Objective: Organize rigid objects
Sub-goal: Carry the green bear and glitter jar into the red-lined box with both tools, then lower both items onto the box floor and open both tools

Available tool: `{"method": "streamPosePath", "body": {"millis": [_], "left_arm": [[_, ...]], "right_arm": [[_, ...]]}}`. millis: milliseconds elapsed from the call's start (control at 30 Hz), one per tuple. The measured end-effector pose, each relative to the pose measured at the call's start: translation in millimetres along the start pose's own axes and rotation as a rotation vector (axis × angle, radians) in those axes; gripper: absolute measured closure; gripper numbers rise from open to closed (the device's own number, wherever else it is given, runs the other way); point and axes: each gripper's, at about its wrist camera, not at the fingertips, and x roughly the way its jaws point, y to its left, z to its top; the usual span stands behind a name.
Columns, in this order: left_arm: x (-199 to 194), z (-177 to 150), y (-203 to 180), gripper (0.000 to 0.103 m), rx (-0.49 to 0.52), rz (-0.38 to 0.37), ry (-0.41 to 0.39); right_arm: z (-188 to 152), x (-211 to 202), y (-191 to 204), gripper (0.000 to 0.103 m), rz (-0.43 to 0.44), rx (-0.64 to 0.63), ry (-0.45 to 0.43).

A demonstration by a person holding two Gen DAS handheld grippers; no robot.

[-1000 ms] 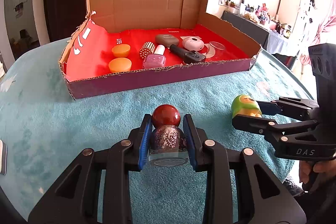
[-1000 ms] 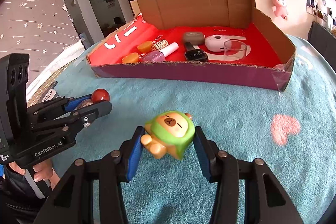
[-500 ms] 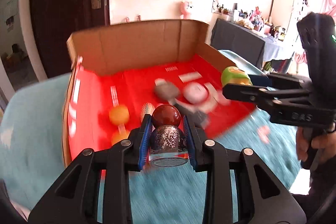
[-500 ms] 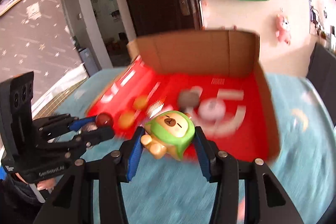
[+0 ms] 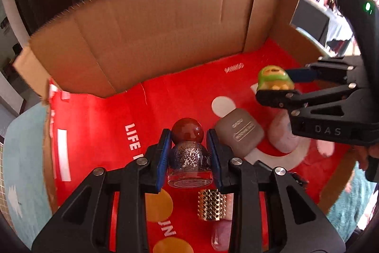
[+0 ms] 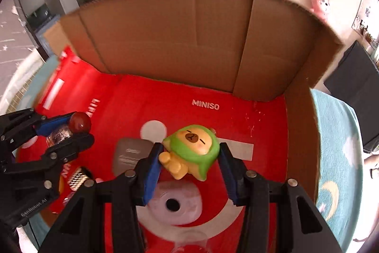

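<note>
Left gripper (image 5: 189,153) angled steeply downward, jaws clamped on a held item; right gripper (image 6: 189,158) beside it, likewise angled downward, jaws gripping.
</note>
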Motion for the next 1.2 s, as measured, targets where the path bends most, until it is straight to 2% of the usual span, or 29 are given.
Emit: {"method": "streamPosePath", "body": {"millis": [367, 667, 1200], "left_arm": [[21, -1, 1, 0.074, -0.016, 0.038, 0.056], [31, 12, 0, 0.074, -0.024, 0.044, 0.064], [33, 11, -7, 0.074, -0.027, 0.047, 0.066]], "right_arm": [[4, 25, -7, 0.053, -0.032, 0.001, 0.091], [4, 18, -10, 0.053, -0.032, -0.009, 0.093], [1, 25, 5, 0.052, -0.035, -0.018, 0.094]]}}
